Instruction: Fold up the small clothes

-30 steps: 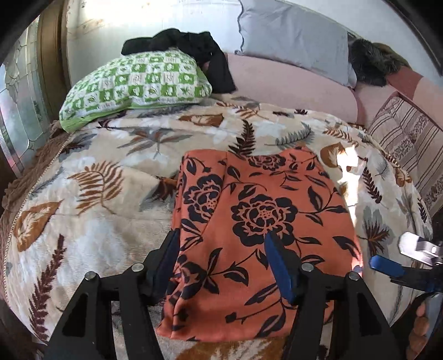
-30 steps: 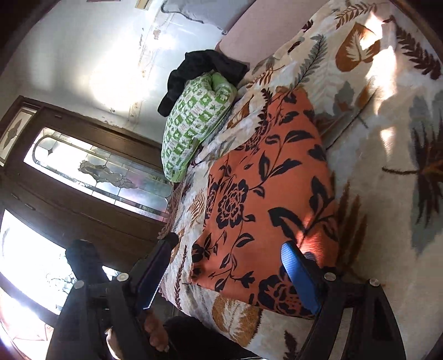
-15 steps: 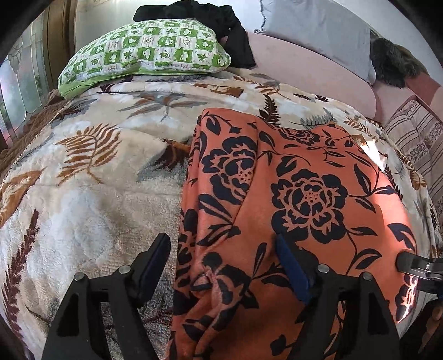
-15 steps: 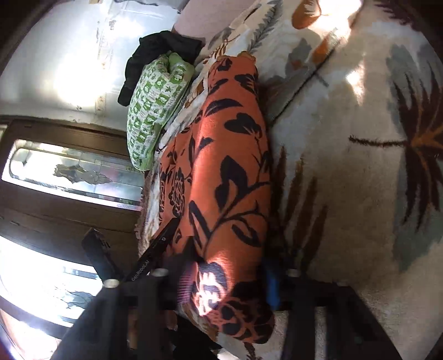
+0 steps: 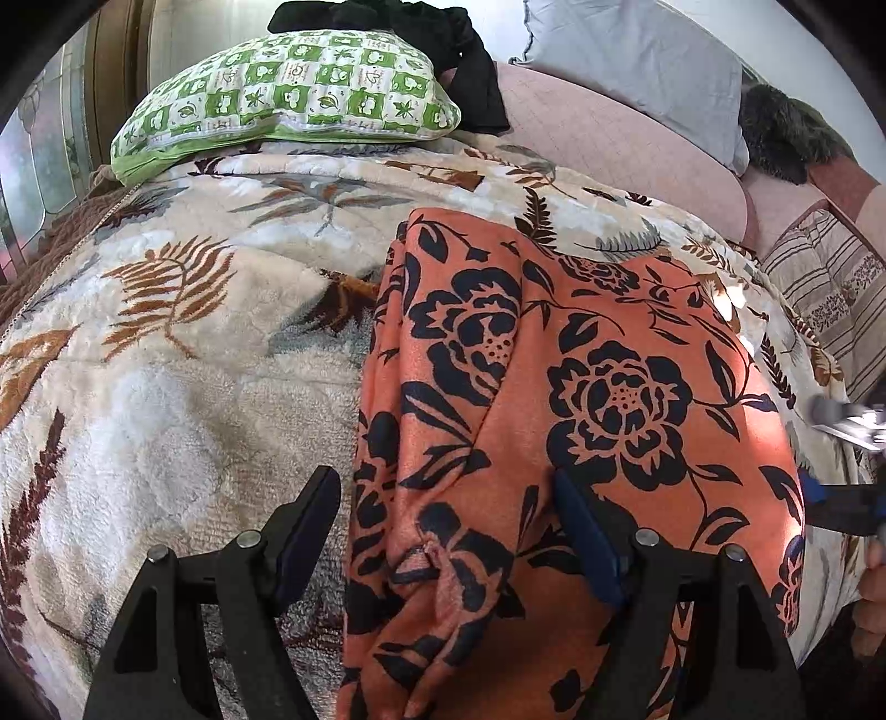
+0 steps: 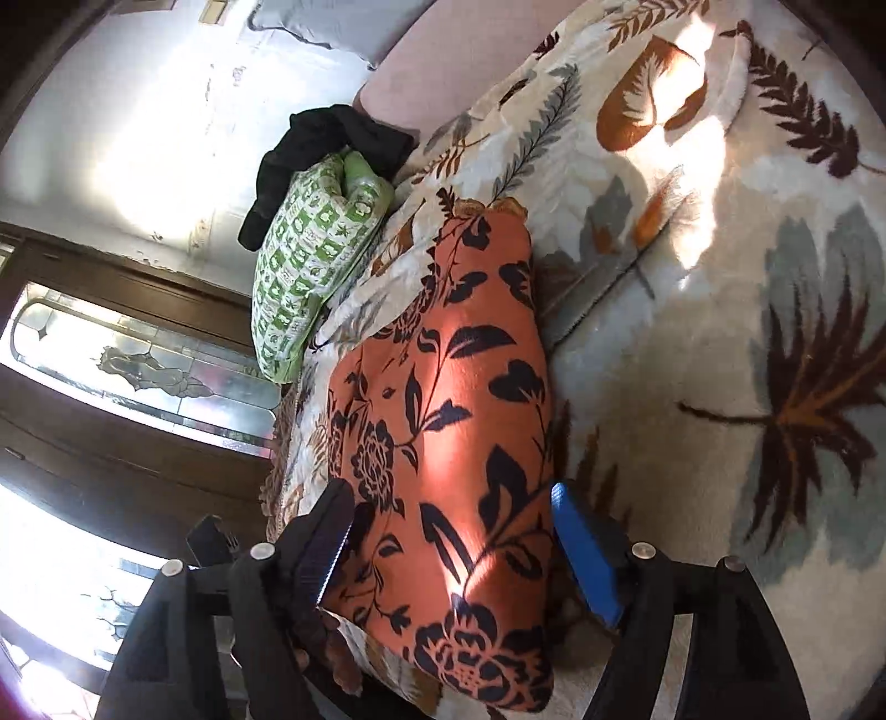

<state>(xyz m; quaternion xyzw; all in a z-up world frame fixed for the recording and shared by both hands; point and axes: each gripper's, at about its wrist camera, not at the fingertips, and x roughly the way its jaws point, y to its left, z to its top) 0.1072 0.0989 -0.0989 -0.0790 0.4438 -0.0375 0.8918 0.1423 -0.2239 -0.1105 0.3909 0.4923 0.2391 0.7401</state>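
An orange garment with black flowers (image 5: 554,399) lies folded on a leaf-patterned blanket (image 5: 166,360). My left gripper (image 5: 443,531) is open, its jaws straddling the garment's near left edge, with the cloth bunched between them. In the right wrist view the same garment (image 6: 454,421) runs lengthwise away from me. My right gripper (image 6: 448,543) is open around the garment's near right corner, which hangs over the bed edge. The right gripper also shows at the right edge of the left wrist view (image 5: 841,471).
A green checked pillow (image 5: 288,99) with a black garment (image 5: 421,33) behind it lies at the bed's far end. A grey pillow (image 5: 637,61), a pink bolster (image 5: 609,144) and a striped cushion (image 5: 830,293) are on the right. A glass-panelled wooden door (image 6: 138,360) stands beside the bed.
Both grippers have moved in low over the garment's near edge. The right gripper closed partly on the corner half a second ago and now stands open again.
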